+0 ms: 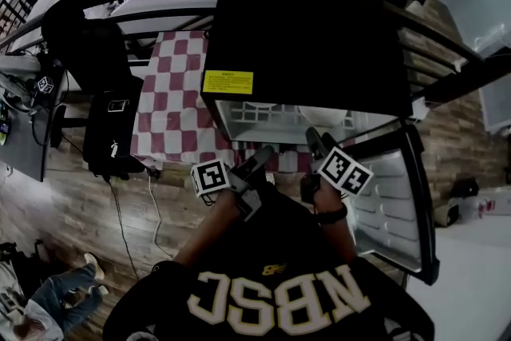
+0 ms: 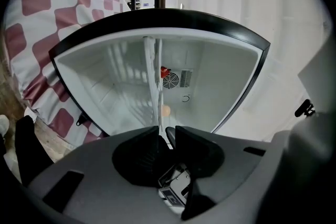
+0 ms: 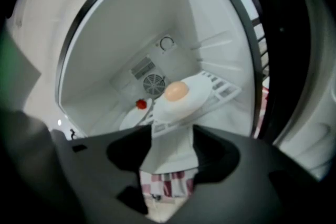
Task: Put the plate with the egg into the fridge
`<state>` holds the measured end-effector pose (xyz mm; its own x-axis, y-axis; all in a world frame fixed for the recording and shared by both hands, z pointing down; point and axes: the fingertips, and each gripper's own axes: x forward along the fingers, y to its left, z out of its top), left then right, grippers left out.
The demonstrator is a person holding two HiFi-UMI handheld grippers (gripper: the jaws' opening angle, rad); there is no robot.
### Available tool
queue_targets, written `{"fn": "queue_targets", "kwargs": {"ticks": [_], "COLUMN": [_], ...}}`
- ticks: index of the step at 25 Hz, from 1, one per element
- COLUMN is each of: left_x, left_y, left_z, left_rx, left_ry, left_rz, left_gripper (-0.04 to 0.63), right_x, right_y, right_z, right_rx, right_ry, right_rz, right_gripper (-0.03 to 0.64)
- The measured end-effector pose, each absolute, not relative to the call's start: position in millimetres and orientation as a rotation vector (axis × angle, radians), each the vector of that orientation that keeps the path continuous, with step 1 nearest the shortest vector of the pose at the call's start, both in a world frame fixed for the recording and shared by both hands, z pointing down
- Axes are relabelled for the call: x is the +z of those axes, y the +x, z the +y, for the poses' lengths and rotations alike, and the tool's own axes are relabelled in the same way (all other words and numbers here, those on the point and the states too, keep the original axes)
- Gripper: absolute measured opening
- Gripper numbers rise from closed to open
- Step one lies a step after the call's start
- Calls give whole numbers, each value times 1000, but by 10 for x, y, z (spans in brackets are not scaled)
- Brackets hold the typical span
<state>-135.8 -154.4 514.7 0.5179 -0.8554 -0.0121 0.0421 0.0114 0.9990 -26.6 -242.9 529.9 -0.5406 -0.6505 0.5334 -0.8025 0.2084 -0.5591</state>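
Note:
The small black fridge stands open on a checked tablecloth, its door swung out to the right. In the right gripper view the white plate with the tan egg lies on the white fridge shelf. My right gripper is just in front of it, jaws apart, pads off the plate. The left gripper view shows the shelf edge-on with the egg beside it. My left gripper is at the fridge's lower front, jaws close together with nothing held.
A small red thing and a second white plate sit lower in the fridge, near the round fan vent. A black bag hangs left of the checked cloth. A person's legs show at the lower left.

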Motion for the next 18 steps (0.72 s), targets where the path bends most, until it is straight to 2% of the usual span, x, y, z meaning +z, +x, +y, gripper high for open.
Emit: {"fn": "queue_targets", "kwargs": {"ticks": [5, 9, 12, 18], "left_x": [5087, 5007, 4861, 4467], "left_y": [-1365, -1430, -1461, -1425], "left_z": [-1366, -1210, -1102, -912], "left_rx": [-779, -632, -555, -308], "left_ry": [1470, 1678, 1864, 2274], "left_rz": [-797, -932, -1047, -1364], "left_gripper": [109, 107, 82, 44], "right_x": [5196, 4998, 4870, 4574], "right_y": [-191, -199, -186, -151], "right_z": [-2106, -1731, -1435, -1004], "right_rx": [1213, 1030, 840, 419], "right_ry": [1440, 1446, 1458, 1488], "right_rz": [-2381, -2492, -2529, -2553], "right_gripper": [238, 231, 133, 50]}}
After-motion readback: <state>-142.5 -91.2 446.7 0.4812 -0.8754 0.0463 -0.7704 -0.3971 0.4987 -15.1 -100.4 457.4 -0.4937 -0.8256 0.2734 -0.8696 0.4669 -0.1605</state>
